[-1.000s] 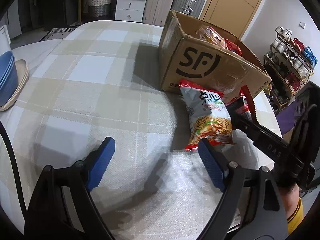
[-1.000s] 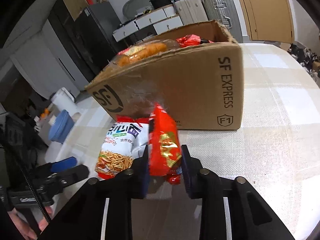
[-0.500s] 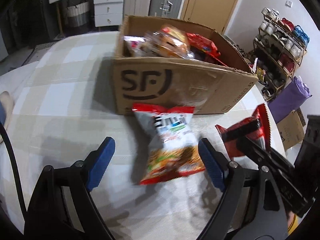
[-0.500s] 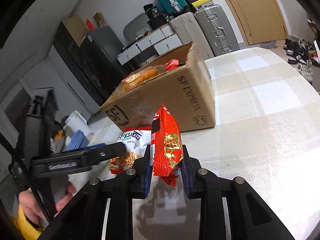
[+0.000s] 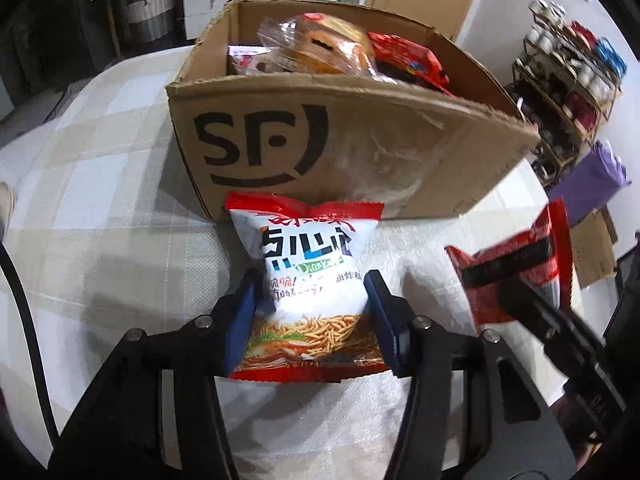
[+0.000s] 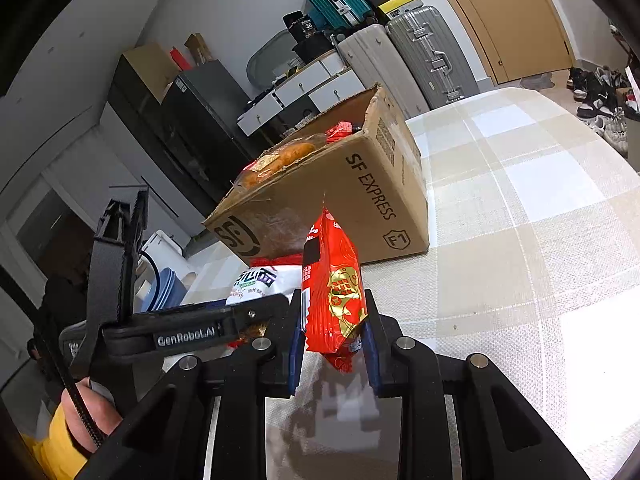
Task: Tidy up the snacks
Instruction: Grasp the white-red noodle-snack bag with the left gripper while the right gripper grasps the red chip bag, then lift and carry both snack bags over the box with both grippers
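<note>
The cardboard box (image 5: 340, 152) blocks the way ahead, while checked tablecloth (image 6: 540, 220) lies bare to its right.

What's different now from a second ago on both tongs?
The left tongs moved in over the white noodle snack bag, which now sits between their closing jaws; a second ago they stood wide open short of it. The right tongs drew back from the cardboard box. Unchanged: the right tongs stay clamped on the red packet, and the box stays put on the table.
</note>
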`<state>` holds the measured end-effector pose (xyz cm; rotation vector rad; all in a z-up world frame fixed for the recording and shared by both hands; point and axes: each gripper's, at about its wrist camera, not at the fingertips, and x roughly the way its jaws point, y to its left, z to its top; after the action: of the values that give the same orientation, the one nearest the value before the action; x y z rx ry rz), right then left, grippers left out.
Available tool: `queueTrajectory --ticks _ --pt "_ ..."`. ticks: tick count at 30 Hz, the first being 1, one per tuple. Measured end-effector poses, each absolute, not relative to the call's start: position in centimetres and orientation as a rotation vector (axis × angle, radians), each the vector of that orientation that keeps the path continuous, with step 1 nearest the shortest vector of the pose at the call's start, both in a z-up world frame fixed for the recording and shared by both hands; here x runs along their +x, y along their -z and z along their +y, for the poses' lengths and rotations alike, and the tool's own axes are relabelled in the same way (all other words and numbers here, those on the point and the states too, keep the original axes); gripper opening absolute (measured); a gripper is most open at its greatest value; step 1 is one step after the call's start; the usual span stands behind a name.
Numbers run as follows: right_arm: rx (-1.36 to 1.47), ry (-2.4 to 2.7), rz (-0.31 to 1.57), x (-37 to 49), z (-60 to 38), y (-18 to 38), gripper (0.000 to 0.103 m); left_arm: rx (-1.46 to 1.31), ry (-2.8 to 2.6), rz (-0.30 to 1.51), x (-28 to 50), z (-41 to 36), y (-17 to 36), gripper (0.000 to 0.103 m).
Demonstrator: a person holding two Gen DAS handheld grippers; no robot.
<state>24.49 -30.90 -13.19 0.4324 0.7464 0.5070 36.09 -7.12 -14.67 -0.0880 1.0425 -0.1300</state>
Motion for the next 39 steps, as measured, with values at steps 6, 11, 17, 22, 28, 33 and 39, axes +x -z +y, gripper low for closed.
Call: queueTrajectory --ticks 6,11,17,22,28,33,39 --pt "0.435 -0.510 0.743 24.6 -30.8 13.1 0.025 -0.125 0.114 1.022 34.4 -5.3 14.9 0.045" --pt "0.420 -0.537 0.732 24.3 -30.4 12.9 0.025 -0.157 0.098 1.019 32.1 -3.7 15.0 0.044" --pt "0.409 -0.540 0.755 23.2 -29.8 12.5 0.025 -0.170 0.126 0.991 28.2 -2.6 13.4 0.044" --pt "0.449 -0.556 0.732 20.5 -30.3 10.0 0.025 -0.187 0.166 0.947 24.8 -2.5 11.3 0.044" --pt "0.376 -0.571 0.629 16.3 -29.8 4.6 0.025 -0.211 0.225 0.880 20.2 -2.5 7.9 0.044" --pt "0.344 -0.581 0.592 13.1 -29.2 2.1 0.025 -0.220 0.252 0.824 16.5 -2.4 5.2 0.044" --pt "0.273 -0.573 0.583 9.8 -28.0 1.3 0.025 -0.197 0.265 0.764 12.8 -2.5 2.9 0.044"
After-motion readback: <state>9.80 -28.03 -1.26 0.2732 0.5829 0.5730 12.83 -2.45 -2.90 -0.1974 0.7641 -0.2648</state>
